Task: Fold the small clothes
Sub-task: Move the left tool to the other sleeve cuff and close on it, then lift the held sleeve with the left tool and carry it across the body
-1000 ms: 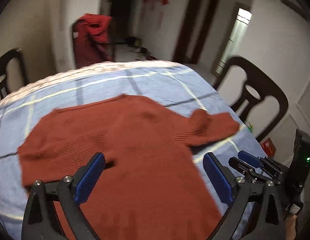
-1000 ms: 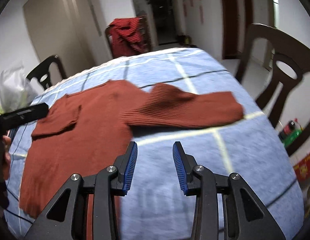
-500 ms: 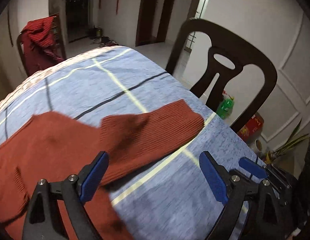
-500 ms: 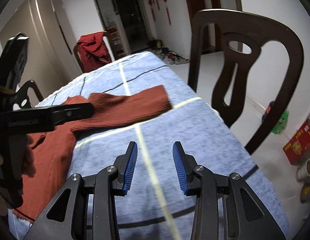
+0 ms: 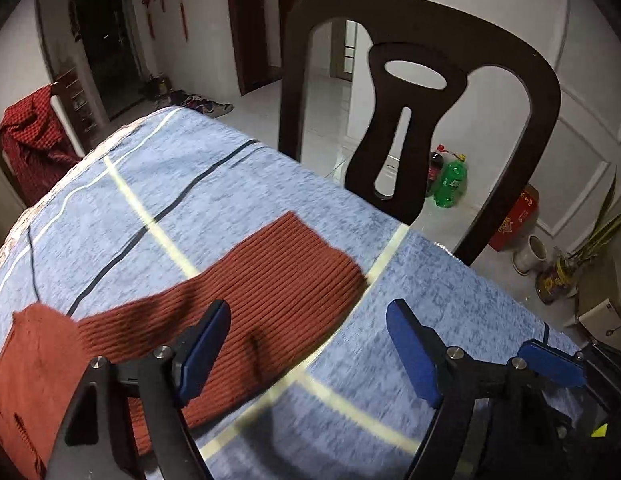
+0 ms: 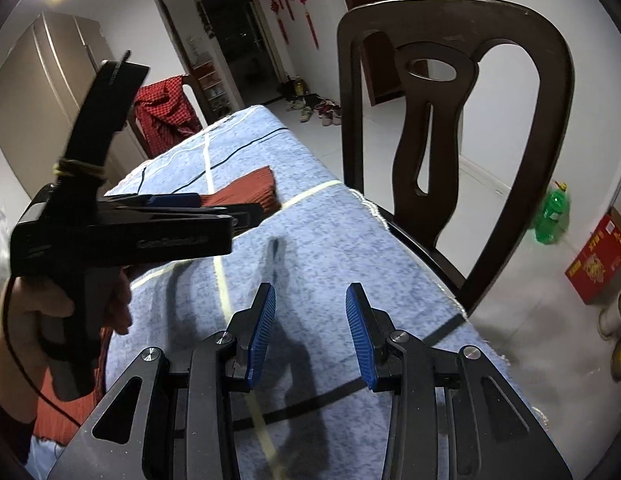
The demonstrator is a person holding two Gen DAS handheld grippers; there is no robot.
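A rust-red ribbed sweater lies flat on the blue checked tablecloth (image 5: 214,184). Its sleeve (image 5: 270,280) reaches toward the table's right edge, its cuff end at the upper right. My left gripper (image 5: 308,344) is open, wide, held just above the sleeve, with its left finger over the ribbing and its right finger over bare cloth. In the right wrist view the left gripper (image 6: 214,210) shows from the side over the sleeve end (image 6: 254,190). My right gripper (image 6: 310,332) is open and empty above bare cloth, short of the sleeve.
A dark wooden chair (image 5: 422,92) stands tight against the table's right edge, also in the right wrist view (image 6: 450,120). Green bottle (image 5: 450,184), red box (image 5: 518,220) and pots sit on the floor. A chair draped with red cloth (image 5: 26,144) stands at the far end.
Both grippers swung right, from over the sweater's body to its right sleeve near the table edge. The left gripper has come closer to the sleeve. Both stayed open.
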